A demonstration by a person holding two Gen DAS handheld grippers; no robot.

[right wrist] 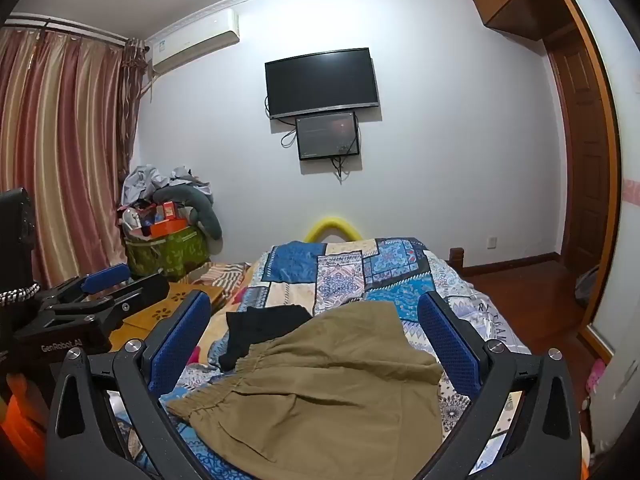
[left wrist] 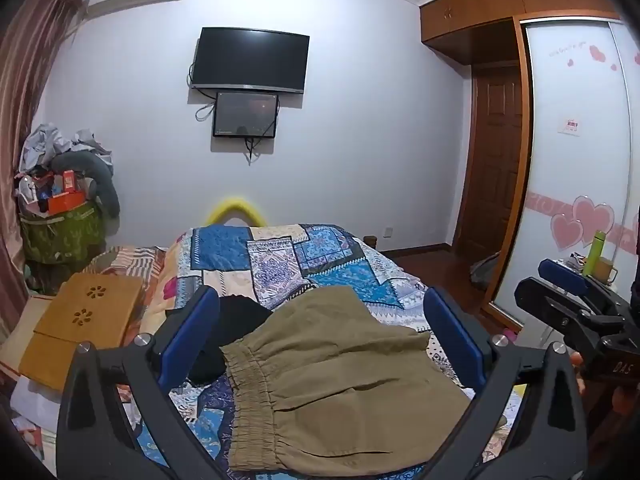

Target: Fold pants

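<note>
The khaki pants point(left wrist: 340, 380) lie spread on the bed point(left wrist: 280, 256), over its blue patchwork quilt, elastic waistband toward the left and crumpled. A single black garment point(left wrist: 236, 328) lies just beyond the waistband, partly tucked under the khaki cloth. Both pairs of tongs hover above the pants with their blue pads spread wide and nothing between them: the left tongs point(left wrist: 320, 332) frame the pants in their own view, and the right tongs point(right wrist: 314, 336) do the same in theirs. Only the left view shows the white sliding wardrobe door point(left wrist: 576, 140) with pink hearts and a green bottle point(left wrist: 594, 252) beside a mug at the right, plus the right tongs from the side at that edge. Only the right view shows the full striped curtain point(right wrist: 60, 152) and the left tongs from the side, over a wooden lap tray point(right wrist: 168, 308). Both views share two dark screens on the wall, a large television point(right wrist: 322, 82) with one smaller monitor point(right wrist: 327, 136) below it, one air conditioner point(right wrist: 196, 40), and one green basket point(right wrist: 168, 254) piled with clutter.
</note>
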